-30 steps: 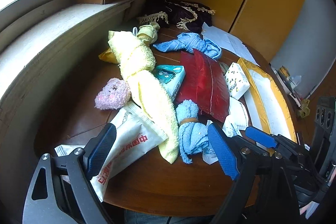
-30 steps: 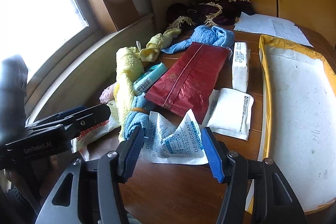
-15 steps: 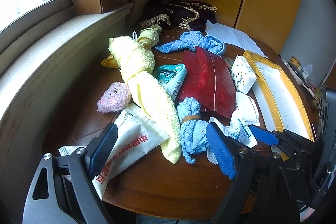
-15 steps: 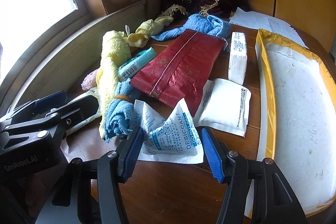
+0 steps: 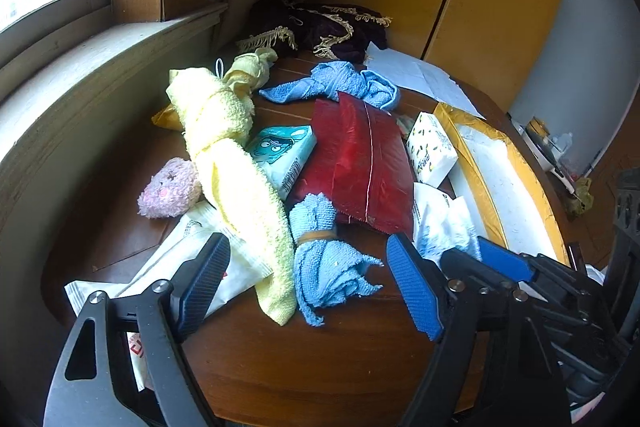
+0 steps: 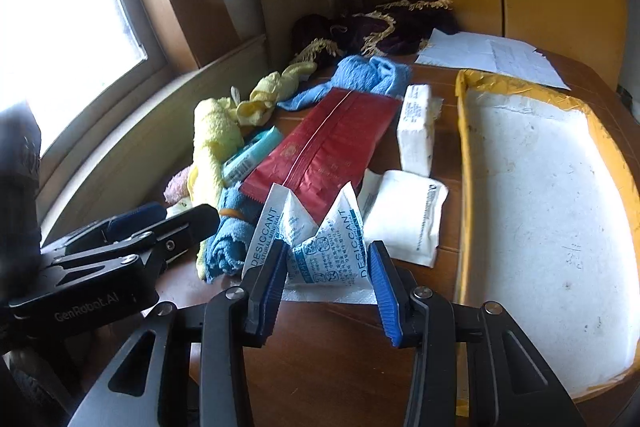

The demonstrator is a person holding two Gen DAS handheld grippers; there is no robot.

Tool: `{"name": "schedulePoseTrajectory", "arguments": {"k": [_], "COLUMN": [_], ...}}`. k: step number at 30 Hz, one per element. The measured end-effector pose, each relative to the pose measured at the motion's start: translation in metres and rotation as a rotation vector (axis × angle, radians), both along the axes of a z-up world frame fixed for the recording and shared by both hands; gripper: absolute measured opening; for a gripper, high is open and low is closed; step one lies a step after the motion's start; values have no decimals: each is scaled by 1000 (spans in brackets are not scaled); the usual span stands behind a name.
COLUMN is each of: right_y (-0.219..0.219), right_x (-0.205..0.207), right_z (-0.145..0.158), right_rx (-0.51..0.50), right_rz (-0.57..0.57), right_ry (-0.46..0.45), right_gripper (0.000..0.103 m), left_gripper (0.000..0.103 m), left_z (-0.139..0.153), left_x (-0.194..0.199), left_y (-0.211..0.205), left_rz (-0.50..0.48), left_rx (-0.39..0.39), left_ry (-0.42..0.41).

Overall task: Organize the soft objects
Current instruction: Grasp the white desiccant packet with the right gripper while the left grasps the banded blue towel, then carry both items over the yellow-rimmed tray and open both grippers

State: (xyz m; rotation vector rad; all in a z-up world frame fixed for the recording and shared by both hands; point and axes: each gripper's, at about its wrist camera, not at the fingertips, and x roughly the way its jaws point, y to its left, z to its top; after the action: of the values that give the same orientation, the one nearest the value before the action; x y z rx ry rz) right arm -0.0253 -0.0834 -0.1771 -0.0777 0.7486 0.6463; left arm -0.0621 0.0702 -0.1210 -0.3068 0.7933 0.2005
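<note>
Fingers of the right gripper [image 6: 327,285] are seen pressed against both sides of a desiccant sachet [image 6: 320,251], which is crumpled up into two peaks between the blue pads; the sachet is held at the near edge of the table [image 6: 340,355]. Fingers of the left gripper [image 5: 308,287] are spread wide, with nothing between them, and are held just above the near end of a blue cloth roll [image 5: 324,267] that is bound by a rubber band.

Taking the red pouch [image 5: 360,163] as landmark: the blue roll is laid against its near left corner, and the sachet is found at its near right corner. A long yellow towel [image 5: 236,187] is stretched along its left side, with a teal tissue pack [image 5: 284,155] wedged between towel and pouch. A pink plush [image 5: 170,193] is set left of the towel, and a white wrapper [image 5: 192,259] with red print is tucked under the towel's near end. A flat white packet [image 6: 404,215] is placed at the pouch's right near corner, and a white speckled pack [image 5: 432,147] beside its right edge. Further right, a yellow-rimmed tray [image 6: 464,147] with a white floor is seen. Beyond the pouch's far end a loose blue cloth [image 5: 340,83] is spread, touching it, with a knotted yellow cloth [image 5: 252,67] to the left. Farther back a dark fringed cloth [image 5: 320,27] and paper sheets [image 6: 488,55] are laid.
</note>
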Motion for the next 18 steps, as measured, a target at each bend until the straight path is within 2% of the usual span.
{"name": "schedulePoseTrajectory", "arguments": {"k": [1,2,6,9,11,13,15,16,18], "right_y": [-6,-13,-47,-59,-62,-62,-62,-63,-66], "right_x": [0,-1,6,9,12,15,15,15,16], "right_z": [4,8,23,26,23,18,14,13,12], "right_rx": [3,15,127,148,151,156,156,158,170], "right_rz": [-23,-49,-107,-135,-149,-147,-148,-154,-162], "right_ry": [-13,-27,-25,-22,-4,31,44,43,49], "right_gripper": [43,43,43,43,43,43,43,43,43], "left_gripper": [62,59,59,55,37,32,27,25,24], "left_z": [-2,-4,-10,-15,-21,-31,-33,-31,-20], "left_x": [3,5,12,20,27,33,31,27,17], "left_y": [-1,-1,-10,-18,-19,-22,-31,-32,-27], "left_rz": [-5,-11,-37,-52,-36,-33,-39,-45,-76], "left_rx": [-4,-10,16,41,59,105,198,188,75], "left_ry": [15,26,41,57,95,152,148,140,70]}}
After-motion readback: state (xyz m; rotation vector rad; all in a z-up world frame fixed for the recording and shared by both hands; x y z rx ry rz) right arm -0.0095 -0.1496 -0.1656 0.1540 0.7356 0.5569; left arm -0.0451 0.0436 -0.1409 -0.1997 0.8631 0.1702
